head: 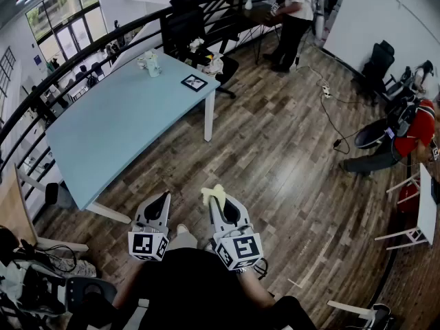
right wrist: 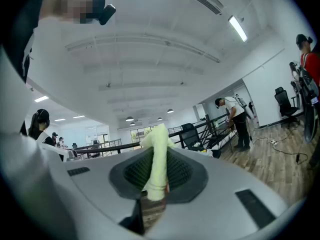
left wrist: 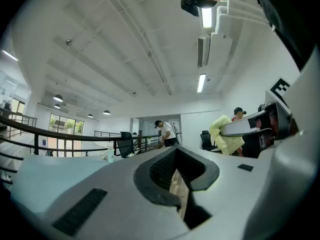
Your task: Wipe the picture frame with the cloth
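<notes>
Frame point(head: 194, 82) on table's point(head: 103, 129) far R corner, chair point(head: 184, 20) behind; cloth point(right wrist: 157, 154) in R tongs point(head: 216, 202).

Bright, even light: daylight through the windows point(head: 63, 20) plus ceiling strip lights point(left wrist: 201, 82). Shadows are soft, faint under the table point(head: 110, 126). Heavy fisheye bend and dark corners in all views. The cloth point(right wrist: 157, 159) near the lens is soft; the background is sharp.

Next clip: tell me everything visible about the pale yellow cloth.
The pale yellow cloth looks soft, like fabric, bunched into a narrow folded strip. The right gripper is shut on it, jaws pinching its lower part while the rest sticks out past the tips, slightly bent. It is held above the wooden floor, away from the light blue table.
</notes>
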Tool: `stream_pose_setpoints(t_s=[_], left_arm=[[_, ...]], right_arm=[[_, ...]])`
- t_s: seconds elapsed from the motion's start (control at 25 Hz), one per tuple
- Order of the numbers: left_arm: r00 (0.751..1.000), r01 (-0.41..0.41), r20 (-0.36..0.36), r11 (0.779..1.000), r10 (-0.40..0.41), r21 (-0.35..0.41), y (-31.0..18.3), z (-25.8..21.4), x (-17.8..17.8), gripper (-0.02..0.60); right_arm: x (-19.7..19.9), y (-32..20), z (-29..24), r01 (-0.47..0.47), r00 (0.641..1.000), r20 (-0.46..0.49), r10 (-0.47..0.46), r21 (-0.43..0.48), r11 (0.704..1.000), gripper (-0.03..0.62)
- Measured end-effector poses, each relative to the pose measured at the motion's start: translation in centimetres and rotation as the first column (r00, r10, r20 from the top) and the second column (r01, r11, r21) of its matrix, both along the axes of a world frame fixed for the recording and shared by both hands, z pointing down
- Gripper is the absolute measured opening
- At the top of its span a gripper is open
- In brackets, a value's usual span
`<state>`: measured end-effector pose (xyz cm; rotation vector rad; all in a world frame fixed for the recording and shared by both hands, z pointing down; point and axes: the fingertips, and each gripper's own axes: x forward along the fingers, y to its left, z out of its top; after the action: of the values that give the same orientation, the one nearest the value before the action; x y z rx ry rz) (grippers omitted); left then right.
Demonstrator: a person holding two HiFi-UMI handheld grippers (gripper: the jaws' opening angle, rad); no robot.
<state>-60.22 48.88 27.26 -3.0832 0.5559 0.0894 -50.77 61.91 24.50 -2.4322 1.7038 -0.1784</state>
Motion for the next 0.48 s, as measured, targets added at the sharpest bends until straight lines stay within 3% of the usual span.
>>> stream_pose_setpoints(t_s=[0.48], left_arm=[[0.999,-0.028,-0.015,0.999,0.028,0.029,1.2,-1.1,0.8,-0.003]], right_arm=[[0.4,1.3,-0.8,-0.027,0.999,-0.033,0.027,0.002,1.000,0.057]])
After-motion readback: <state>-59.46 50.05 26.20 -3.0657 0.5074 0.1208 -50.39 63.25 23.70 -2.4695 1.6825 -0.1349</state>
